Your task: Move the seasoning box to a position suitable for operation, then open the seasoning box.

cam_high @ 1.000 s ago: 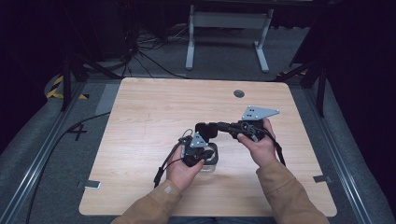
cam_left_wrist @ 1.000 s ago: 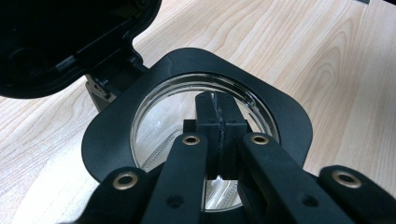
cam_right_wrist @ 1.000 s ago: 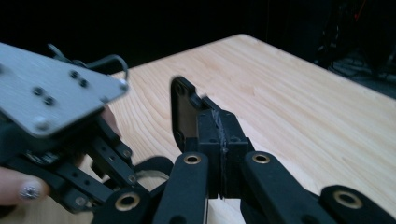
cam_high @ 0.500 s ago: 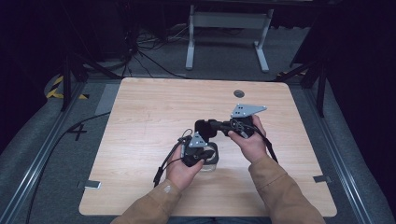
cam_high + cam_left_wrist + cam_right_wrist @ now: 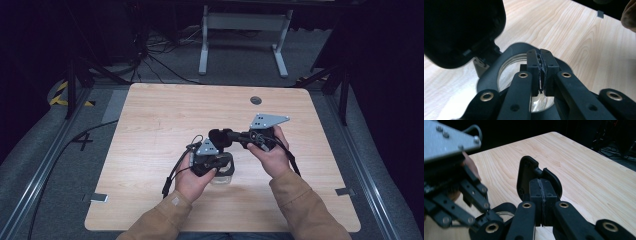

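Now my left claw (image 5: 218, 161) pinches the jar's (image 5: 506, 72) black rim while my right claw (image 5: 227, 137) clamps its hinged lid (image 5: 527, 176) (upright); I'd swing it gently, keeping the worktop (image 5: 150, 125) hold steady.

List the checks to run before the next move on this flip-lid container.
1. Left hand-held gripper shut on the black rim: ok.
2. Right hand-held gripper shut on the lid: ok.
3. Lid swung open off the mouth: ok.
4. Container resting on the table: cannot tell.
5. Anything inside the container: cannot tell.
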Available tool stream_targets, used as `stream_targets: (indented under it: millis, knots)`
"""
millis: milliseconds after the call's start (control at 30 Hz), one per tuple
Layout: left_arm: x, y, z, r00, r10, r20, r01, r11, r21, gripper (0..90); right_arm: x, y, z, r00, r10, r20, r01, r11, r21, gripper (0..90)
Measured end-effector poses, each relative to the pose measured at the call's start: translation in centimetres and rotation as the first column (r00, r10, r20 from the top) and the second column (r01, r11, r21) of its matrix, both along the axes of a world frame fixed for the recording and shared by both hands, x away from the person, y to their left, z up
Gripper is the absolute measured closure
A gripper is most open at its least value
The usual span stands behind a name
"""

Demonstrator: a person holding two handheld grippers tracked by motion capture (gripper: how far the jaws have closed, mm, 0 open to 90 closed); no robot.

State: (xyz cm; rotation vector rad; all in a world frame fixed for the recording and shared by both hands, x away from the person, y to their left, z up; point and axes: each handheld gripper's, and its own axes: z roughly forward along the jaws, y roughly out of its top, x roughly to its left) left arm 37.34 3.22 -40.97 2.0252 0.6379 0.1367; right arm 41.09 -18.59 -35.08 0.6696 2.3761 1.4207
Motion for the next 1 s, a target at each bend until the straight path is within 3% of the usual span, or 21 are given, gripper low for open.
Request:
stream_targets:
  millis: [200,300,533,700,867,967,1000]
  knots:
    - [-0.7,1.7,1.5,0.9999,0.002,0.011,-0.003,0.9999,0.013,84.0,-1.2,-1.3,0.4,1.0,0.001,0.01,-0.001,1.0,0.003,89.9]
    - [-1.0,2.8,2.2,1.0,0.006,0.005,-0.006,0.9993,0.038,83.1,-1.8,-2.4,0.4,1.0,-0.006,0.002,0.006,1.0,0.003,89.9]
    - [-1.2,5.4,2.5,0.999,0.045,-0.009,-0.044,0.9956,0.083,80.0,-2.9,-5.1,0.1,0.9993,-0.035,-0.017,0.035,0.999,0.004,89.5]
    - [-1.3,7.0,2.5,0.9972,0.072,-0.018,-0.07,0.9939,0.085,77.4,-3.6,-6.4,-0.4,0.9985,-0.046,-0.029,0.046,0.999,-0.002,89.5]
    - [-1.1,9.1,2.3,0.9945,0.095,-0.043,-0.089,0.9881,0.125,74.3,-4.2,-7.7,-1.2,0.997,-0.053,-0.057,0.051,0.998,-0.032,87.4]
    - [-1.1,10.3,1.9,0.9907,0.119,-0.066,-0.108,0.9837,0.144,73.1,-4.6,-8.8,-2.0,0.9941,-0.068,-0.084,0.061,0.995,-0.083,85.4]
    - [-0.9,11.2,1.6,0.9895,0.117,-0.084,-0.102,0.9804,0.169,72.7,-4.7,-9.1,-2.3,0.9925,-0.069,-0.1,0.06,0.994,-0.097,84.6]
